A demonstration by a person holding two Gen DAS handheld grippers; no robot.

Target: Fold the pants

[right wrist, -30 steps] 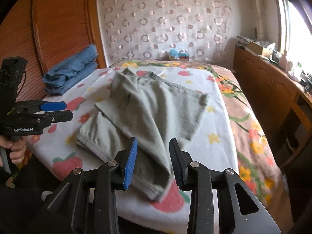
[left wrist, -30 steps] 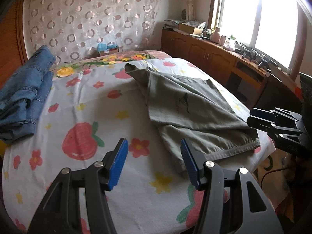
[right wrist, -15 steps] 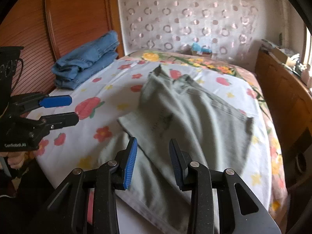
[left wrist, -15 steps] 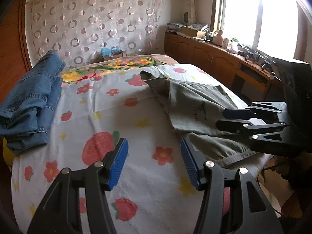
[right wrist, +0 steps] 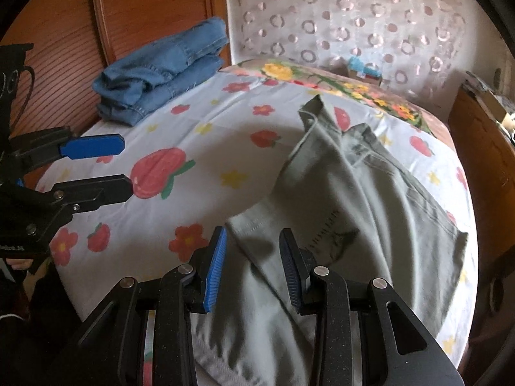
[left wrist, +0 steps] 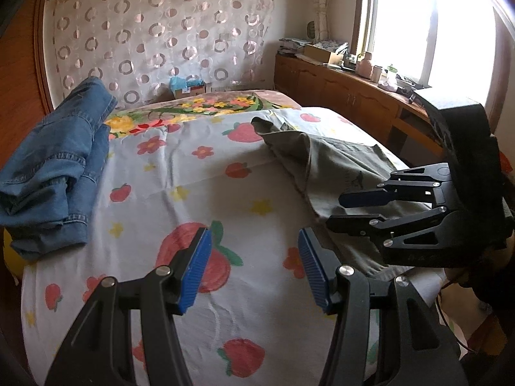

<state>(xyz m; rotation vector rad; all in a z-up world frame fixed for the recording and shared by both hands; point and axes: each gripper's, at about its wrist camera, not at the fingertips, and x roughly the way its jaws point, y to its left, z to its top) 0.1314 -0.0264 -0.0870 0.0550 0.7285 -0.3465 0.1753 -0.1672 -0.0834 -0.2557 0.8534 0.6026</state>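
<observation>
Grey-green pants lie partly folded on the right half of the bed; they also show in the left wrist view. My right gripper is open and empty, just above the near corner of the folded pants layer. It appears from the side in the left wrist view. My left gripper is open and empty over the bare strawberry-print sheet, left of the pants. It appears in the right wrist view.
A pile of blue jeans lies at the bed's left, by the wooden headboard. A small box sits at the far wall. A wooden cabinet runs under the window on the right.
Both grippers moved left and lower toward the bed. The right gripper came down close over the pants' near corner. The pants have not been moved.
</observation>
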